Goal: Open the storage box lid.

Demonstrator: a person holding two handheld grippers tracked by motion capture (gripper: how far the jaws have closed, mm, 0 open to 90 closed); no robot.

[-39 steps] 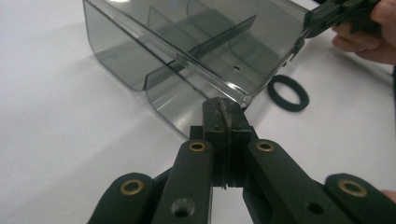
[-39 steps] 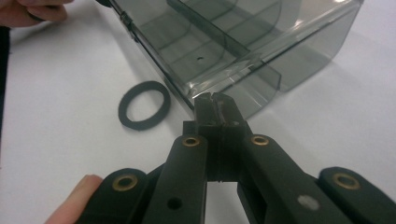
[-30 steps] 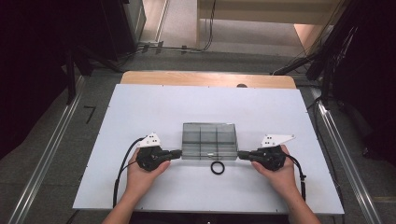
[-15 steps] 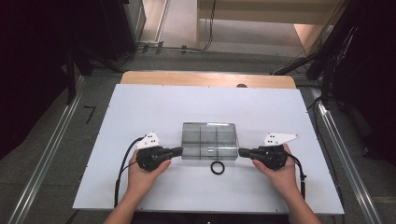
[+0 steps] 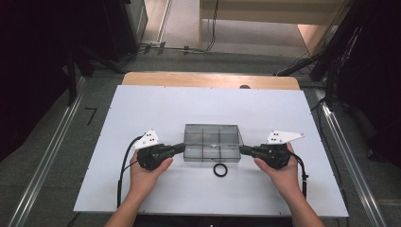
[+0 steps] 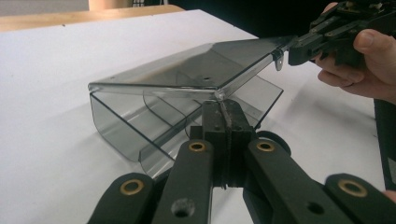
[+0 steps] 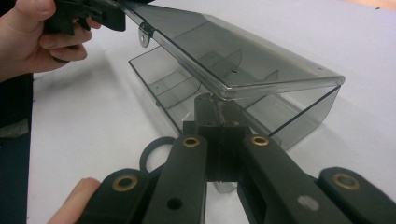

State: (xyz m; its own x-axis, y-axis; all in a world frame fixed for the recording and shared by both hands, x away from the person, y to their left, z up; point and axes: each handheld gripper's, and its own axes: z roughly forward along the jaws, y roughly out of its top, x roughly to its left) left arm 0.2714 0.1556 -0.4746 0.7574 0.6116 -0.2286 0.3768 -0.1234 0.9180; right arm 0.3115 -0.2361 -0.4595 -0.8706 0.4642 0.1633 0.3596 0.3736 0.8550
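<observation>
Because the white desk (image 5: 142,113) is kept bare around the work, both forearms can be brought in from the person's side and set level with the one large thing on it. Between the two hand-held grippers a smoke-grey clear box (image 5: 211,142) with inner dividers is seen, its base resting on the desk and its lid (image 6: 196,65) lifted at the near edge and slanting up from the far one.

At the box's left end the left hand-held gripper (image 5: 178,148) is held, its jaws pressed together on the lid's thin end edge, as is shown in the left gripper view. At the opposite end the right hand-held gripper (image 5: 245,150) is likewise closed narrow on the lid edge. It is judged that the lid is gripped at both ends so that it can be raised evenly, without the thin plastic being twisted or the light base being dragged. The grip is taken at the very rim, probably because nothing thicker is offered by the lid.

Just beside both hand-held grippers, on the person's side of the box and a little nearer the right one, a small black ring (image 5: 220,170) is left lying flat on the desk, clear of the box. A small metal fitting (image 6: 279,58) hangs from the lid's corner by the right hand-held gripper; whether it is a catch cannot be told.
</observation>
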